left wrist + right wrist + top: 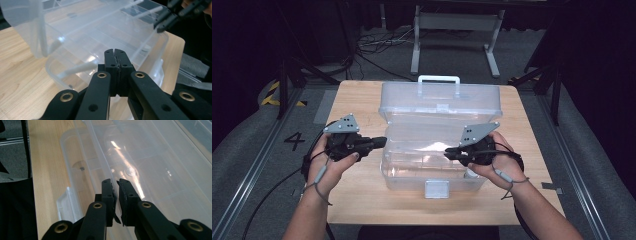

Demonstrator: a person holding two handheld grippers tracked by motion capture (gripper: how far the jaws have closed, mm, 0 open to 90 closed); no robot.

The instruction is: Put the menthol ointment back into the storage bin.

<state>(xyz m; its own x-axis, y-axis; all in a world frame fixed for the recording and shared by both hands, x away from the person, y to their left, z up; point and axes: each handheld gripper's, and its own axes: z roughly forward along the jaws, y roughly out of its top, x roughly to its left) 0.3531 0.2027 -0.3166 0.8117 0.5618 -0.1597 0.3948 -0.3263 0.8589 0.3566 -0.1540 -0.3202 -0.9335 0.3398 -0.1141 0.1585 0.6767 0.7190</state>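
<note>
Your left gripper [381, 141] meets the left rim of the clear plastic box [432, 172], which stands open in the middle of the desk [357, 200]. In the left gripper view the jaws are pressed flat together just over that rim; whether the thin wall is nipped between them cannot be told. Your right gripper [448, 151] reaches over the box from its right side. In the right gripper view its jaws stand a narrow slit apart above the box's near wall, and whether anything lies in the slit cannot be told. The lid [442, 102] leans back behind the box, its white handle [439, 80] uppermost. A white latch [436, 189] hangs at the box's near edge. The box carries no brand or label that can be read. Left of the desk, the floor bears a black "4" [294, 141].
</note>
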